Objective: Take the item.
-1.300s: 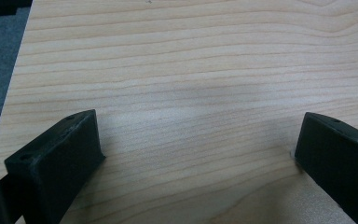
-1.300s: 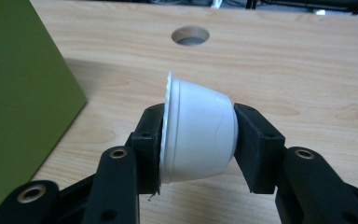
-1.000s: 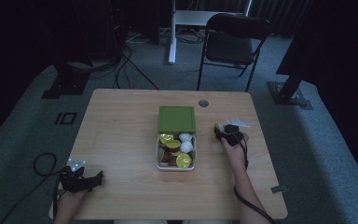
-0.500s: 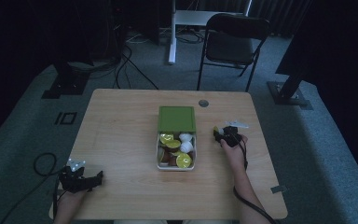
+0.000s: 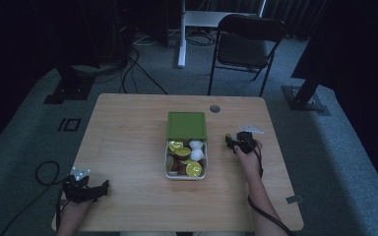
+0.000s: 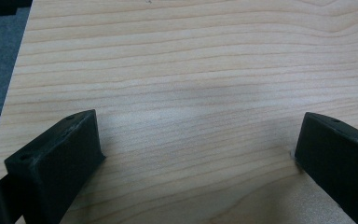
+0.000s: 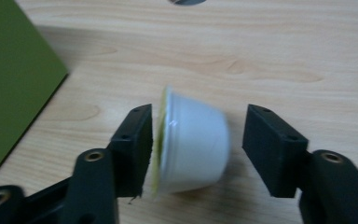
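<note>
My right gripper (image 7: pixel 195 144) has just been opening: the white capsule (image 7: pixel 193 147) lies sideways between the jaws, lid against one pad, other pad clear, probably released. It's just right of the green box (image 5: pixel 186 125). Left gripper (image 6: pixel 193 154) gapes wide over bare table (image 6: pixel 191 70).

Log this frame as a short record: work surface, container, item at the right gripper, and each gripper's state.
surface: light wooden table
container: clear rectangular box of small capsule cups, its green lid lying next to it on the far side
item: white plastic capsule cup with yellow-green foil top, on its side between the right jaws
right gripper: jaws have just been opening; right pad clear of the cup
left gripper: open over bare table
</note>
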Demonstrator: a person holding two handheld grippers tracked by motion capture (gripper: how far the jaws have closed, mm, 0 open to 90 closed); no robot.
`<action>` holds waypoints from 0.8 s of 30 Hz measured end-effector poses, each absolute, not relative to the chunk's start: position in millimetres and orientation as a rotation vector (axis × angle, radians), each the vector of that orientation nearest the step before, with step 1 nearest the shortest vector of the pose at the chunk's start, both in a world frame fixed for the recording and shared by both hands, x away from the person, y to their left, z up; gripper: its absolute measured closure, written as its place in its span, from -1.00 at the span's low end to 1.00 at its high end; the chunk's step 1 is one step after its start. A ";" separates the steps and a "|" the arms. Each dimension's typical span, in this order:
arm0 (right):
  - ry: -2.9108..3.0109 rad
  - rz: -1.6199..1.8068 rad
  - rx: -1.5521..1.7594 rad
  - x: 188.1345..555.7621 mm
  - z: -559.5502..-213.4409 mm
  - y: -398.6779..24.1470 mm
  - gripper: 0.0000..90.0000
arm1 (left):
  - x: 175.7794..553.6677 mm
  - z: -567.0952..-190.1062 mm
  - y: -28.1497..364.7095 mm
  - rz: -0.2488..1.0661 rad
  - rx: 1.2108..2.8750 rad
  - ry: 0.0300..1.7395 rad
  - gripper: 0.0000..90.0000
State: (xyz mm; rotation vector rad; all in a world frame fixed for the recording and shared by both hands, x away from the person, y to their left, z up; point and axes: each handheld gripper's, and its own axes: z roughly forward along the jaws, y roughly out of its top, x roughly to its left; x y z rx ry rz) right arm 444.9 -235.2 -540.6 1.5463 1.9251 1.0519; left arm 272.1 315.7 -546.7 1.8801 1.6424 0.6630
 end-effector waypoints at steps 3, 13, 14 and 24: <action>1.913 1.055 1.545 443.9 -537.2 -237.9 -0.14 | 272.1 -546.7 315.7 0.663 1.880 1.642 -0.99; 1.887 1.081 1.537 431.8 -529.7 -245.4 -0.24 | 272.1 -546.7 315.7 0.663 1.880 1.642 -0.99; 1.890 1.081 1.532 430.2 -529.4 -246.0 -0.25 | 272.1 -546.7 315.7 0.663 1.880 1.642 -0.99; 1.856 1.171 1.518 403.8 -520.0 -258.7 -0.34 | 272.1 -546.7 315.7 0.663 1.881 1.642 -0.99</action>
